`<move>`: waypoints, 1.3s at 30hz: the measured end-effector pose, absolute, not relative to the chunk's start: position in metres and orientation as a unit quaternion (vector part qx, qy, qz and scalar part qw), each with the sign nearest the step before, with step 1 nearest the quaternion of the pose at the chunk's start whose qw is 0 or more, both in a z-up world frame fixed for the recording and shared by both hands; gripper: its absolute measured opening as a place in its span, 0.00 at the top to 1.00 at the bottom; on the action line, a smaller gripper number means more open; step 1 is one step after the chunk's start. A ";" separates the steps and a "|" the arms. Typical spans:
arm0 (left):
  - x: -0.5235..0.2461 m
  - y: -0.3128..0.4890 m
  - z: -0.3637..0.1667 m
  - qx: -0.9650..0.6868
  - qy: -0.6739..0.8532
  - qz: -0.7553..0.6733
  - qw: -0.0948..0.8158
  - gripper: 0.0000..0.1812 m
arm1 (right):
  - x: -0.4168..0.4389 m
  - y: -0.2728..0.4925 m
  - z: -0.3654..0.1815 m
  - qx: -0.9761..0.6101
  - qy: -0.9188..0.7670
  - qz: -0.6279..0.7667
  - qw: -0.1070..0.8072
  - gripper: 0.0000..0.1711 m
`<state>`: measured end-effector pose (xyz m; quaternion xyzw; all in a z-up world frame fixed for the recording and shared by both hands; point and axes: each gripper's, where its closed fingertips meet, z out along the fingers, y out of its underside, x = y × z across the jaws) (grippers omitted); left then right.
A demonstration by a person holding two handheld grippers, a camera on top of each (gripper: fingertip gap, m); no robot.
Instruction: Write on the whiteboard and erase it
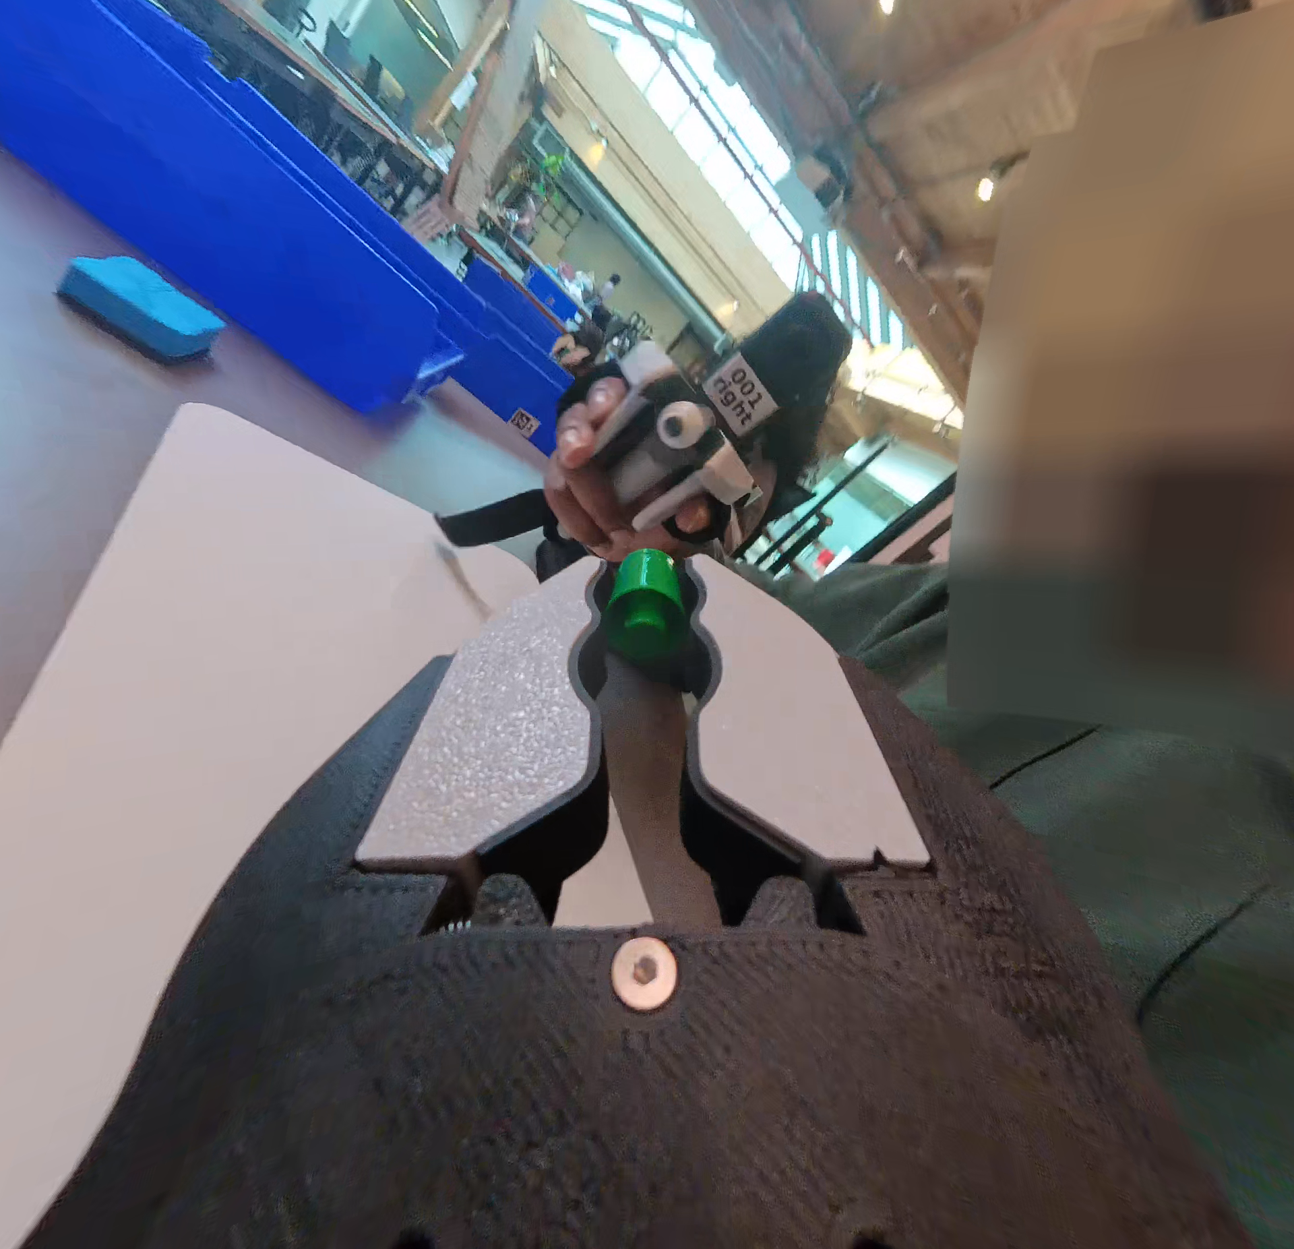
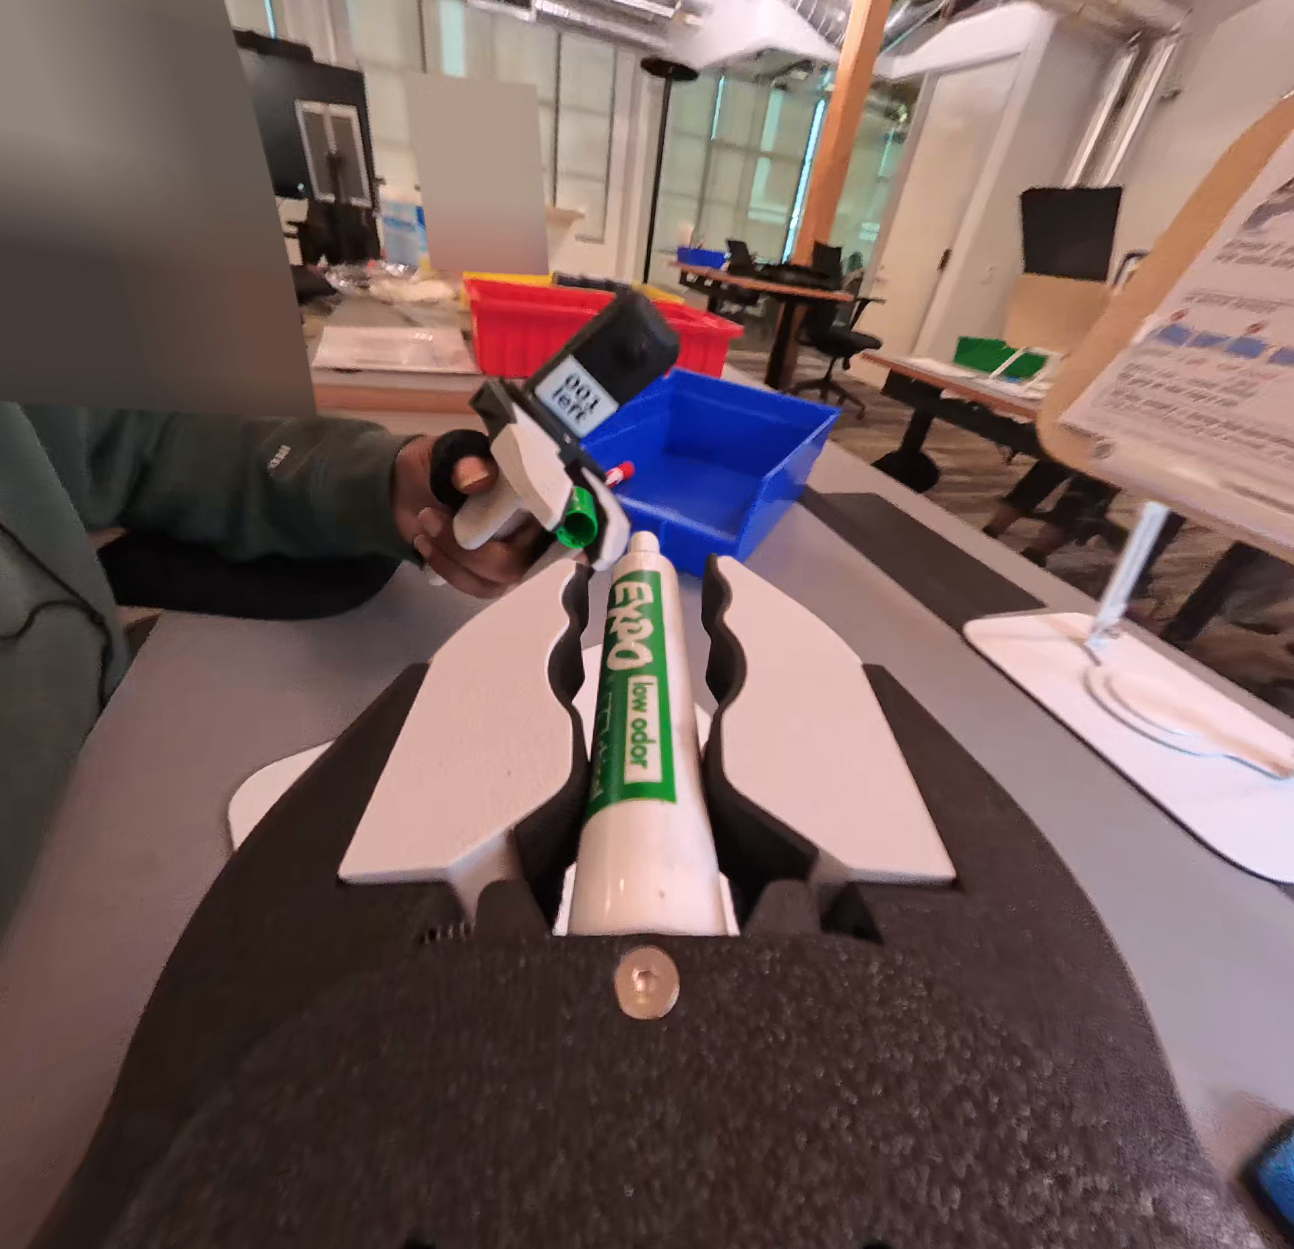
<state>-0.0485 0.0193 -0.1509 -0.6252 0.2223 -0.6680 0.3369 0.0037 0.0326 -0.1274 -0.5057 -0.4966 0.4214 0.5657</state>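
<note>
Right tool (image 2: 644,585) clamped narrow on white marker (image 2: 641,760) body; left tool (image 1: 644,585) pinched on its green cap (image 1: 644,613), above desk (image 2: 175,711) and whiteboard (image 1: 210,585)

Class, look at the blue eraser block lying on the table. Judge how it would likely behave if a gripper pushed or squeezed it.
The blue eraser block lies flat and low on the table, so it would probably slide rather than tip or roll. Its soft-looking, rounded edges suggest foam or felt: likely light, and giving slightly under a squeeze.
</note>
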 end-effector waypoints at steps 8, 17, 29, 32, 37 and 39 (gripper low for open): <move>-0.068 0.036 -0.141 -0.667 0.276 -0.522 0.454 0.90 | 0.009 0.052 -0.150 -0.538 -0.494 0.429 0.532 0.80; -0.111 0.036 -0.186 -0.718 0.219 -0.435 0.498 0.90 | 0.005 0.057 -0.163 -0.549 -0.496 0.421 0.525 0.80; -0.112 0.043 -0.210 -0.732 0.294 -0.337 0.514 0.90 | -0.001 0.057 -0.182 -0.563 -0.511 0.410 0.504 0.80; -0.109 0.041 -0.211 -0.729 0.306 -0.330 0.515 0.90 | -0.002 0.058 -0.187 -0.568 -0.515 0.403 0.500 0.80; -0.112 0.042 -0.210 -0.728 0.308 -0.320 0.522 0.90 | -0.008 0.056 -0.197 -0.573 -0.529 0.398 0.483 0.80; -0.113 0.044 -0.210 -0.729 0.305 -0.316 0.525 0.90 | -0.012 0.052 -0.201 -0.576 -0.536 0.404 0.466 0.80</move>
